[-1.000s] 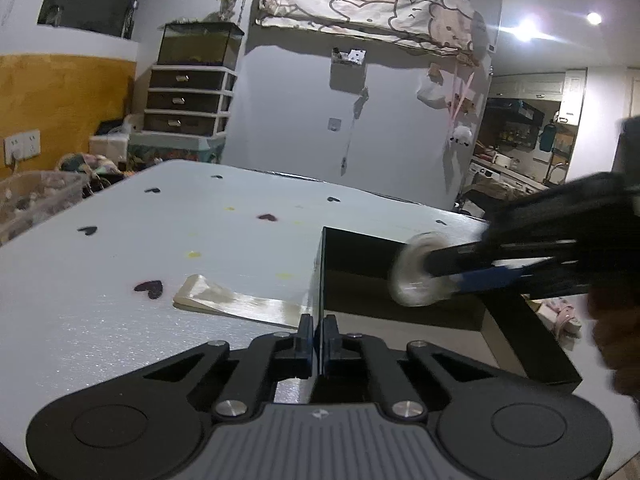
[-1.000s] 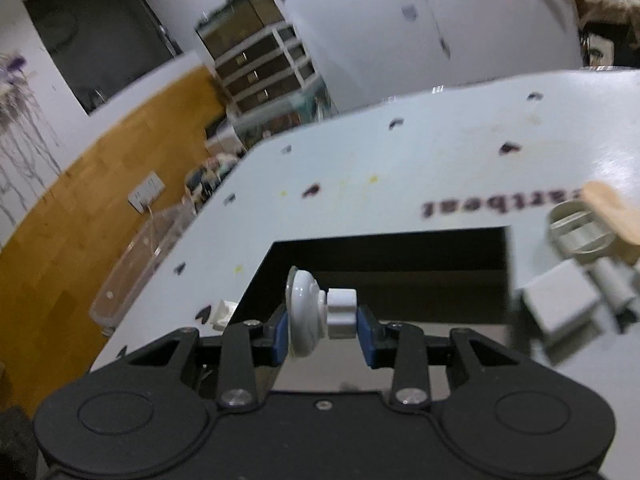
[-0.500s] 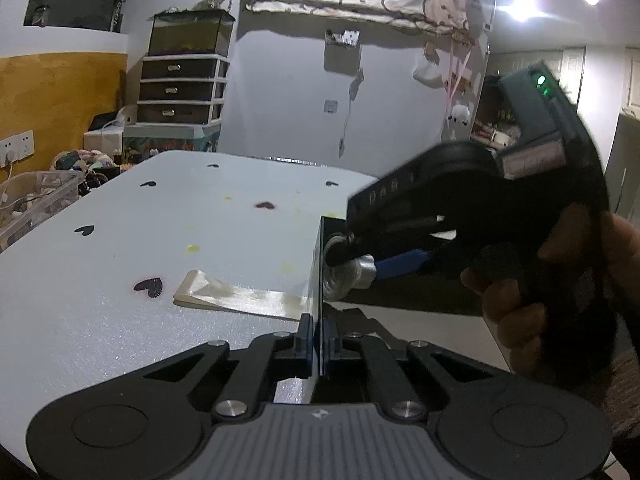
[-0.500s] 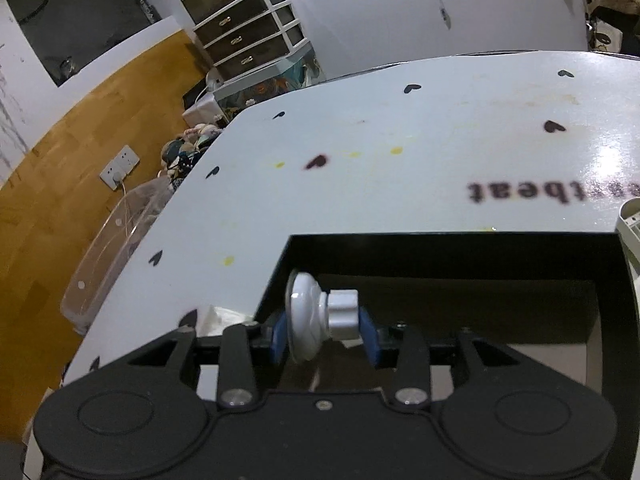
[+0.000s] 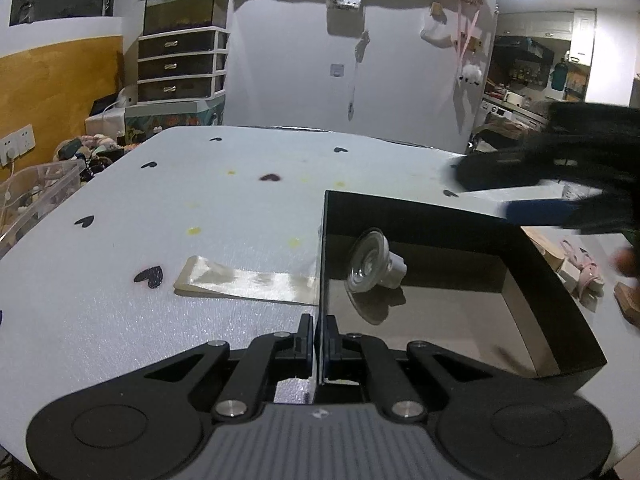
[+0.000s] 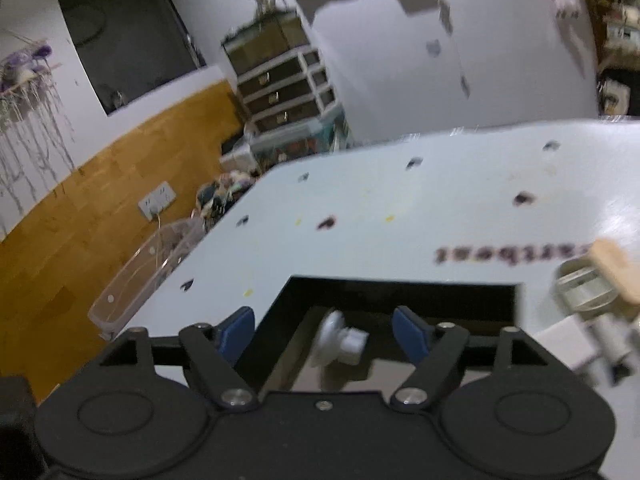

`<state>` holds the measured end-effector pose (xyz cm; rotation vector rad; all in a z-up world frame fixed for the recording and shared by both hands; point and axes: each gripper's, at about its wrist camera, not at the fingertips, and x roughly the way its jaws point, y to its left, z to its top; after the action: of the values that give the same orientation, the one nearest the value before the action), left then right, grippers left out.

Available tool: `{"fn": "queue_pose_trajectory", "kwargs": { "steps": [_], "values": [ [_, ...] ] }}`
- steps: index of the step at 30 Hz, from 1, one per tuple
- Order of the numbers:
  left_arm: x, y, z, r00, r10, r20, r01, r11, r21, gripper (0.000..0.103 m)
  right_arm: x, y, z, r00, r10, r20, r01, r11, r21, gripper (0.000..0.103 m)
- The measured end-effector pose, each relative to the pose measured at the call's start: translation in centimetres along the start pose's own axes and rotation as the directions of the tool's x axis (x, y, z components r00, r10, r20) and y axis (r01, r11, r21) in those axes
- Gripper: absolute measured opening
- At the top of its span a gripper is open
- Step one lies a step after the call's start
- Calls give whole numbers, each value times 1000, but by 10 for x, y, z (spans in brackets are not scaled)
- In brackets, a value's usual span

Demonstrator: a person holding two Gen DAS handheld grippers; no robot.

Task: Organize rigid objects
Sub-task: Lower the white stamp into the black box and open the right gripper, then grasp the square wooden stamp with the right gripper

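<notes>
Table [image 5: 120, 300] first: white foam-like top dotted with dark hearts, it carries everything, and a strip of clear tape [image 5: 248, 282] lies on it just beside the box. The box [image 5: 560, 320], black and open at the top, stands near the table's near edge, and the left gripper [image 5: 319, 340] has its jaws together on the box's thin left wall, pinching it between the pads and steadying it as it did a second ago.

The change is on the other side. A second ago the right gripper [image 6: 323, 326] had the suction cup [image 6: 340, 340] clamped between its blue pads above the box; now its jaws are opening, the pads stand well apart on either side of the cup, and neither one touches it. In the left wrist view the suction cup [image 5: 374, 266] sits inside the box, close to the left wall and tilted on its rim, with its reflection below it on the glossy floor. The right gripper shows there as a dark blur that has drawn back toward the far right rim.

My reading: the cup has been let go and this piece is put away. Whether it has come to rest or is settling I cannot tell. Off to the right of the box, a few small things [image 6: 592, 292] wait on the table, blurred, probably next for sorting.
</notes>
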<state>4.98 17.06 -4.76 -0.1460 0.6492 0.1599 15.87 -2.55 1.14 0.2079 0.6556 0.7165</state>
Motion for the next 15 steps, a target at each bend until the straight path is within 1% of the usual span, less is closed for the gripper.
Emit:
{"fn": "queue_pose_trajectory", "kwargs": {
  "steps": [2, 4, 6, 7, 8, 9, 11, 12, 15],
  "values": [
    [2, -1, 0, 1000, 8, -1, -8, 1000, -8, 4, -23, -16, -2, 998, -27, 49, 27, 1000, -1, 81],
    [2, -3, 0, 1000, 15, 1, -15, 1000, -13, 4, -41, -31, -3, 994, -59, 89, 59, 998, 4, 85],
    [2, -3, 0, 1000, 19, 5, -19, 1000, -21, 4, -60, -49, -6, 985, -110, 132, 110, 994, 10, 89],
    [3, -3, 0, 1000, 19, 8, -19, 1000, -24, 4, -71, -59, -9, 977, -147, 155, 147, 989, 13, 91],
    [3, -3, 0, 1000, 18, 12, -18, 999, -28, 4, -79, -68, -12, 969, -179, 172, 179, 984, 16, 95],
    [3, -3, -1, 1000, 17, 16, -16, 999, -31, 4, -87, -76, -16, 960, -210, 188, 210, 978, 16, 98],
    [2, -2, -2, 1000, 15, 21, -14, 999, -32, 4, -102, -97, -24, 933, -293, 208, 294, 955, 23, 99],
    [1, -2, -2, 1000, 14, 24, -13, 999, -33, 4, -107, -105, -26, 922, -326, 209, 327, 945, 30, 99],
    [1, -2, -3, 999, 11, 30, -10, 999, -36, 4, -123, -139, -34, 876, -444, 189, 437, 896, 83, 100]
  ]
}}
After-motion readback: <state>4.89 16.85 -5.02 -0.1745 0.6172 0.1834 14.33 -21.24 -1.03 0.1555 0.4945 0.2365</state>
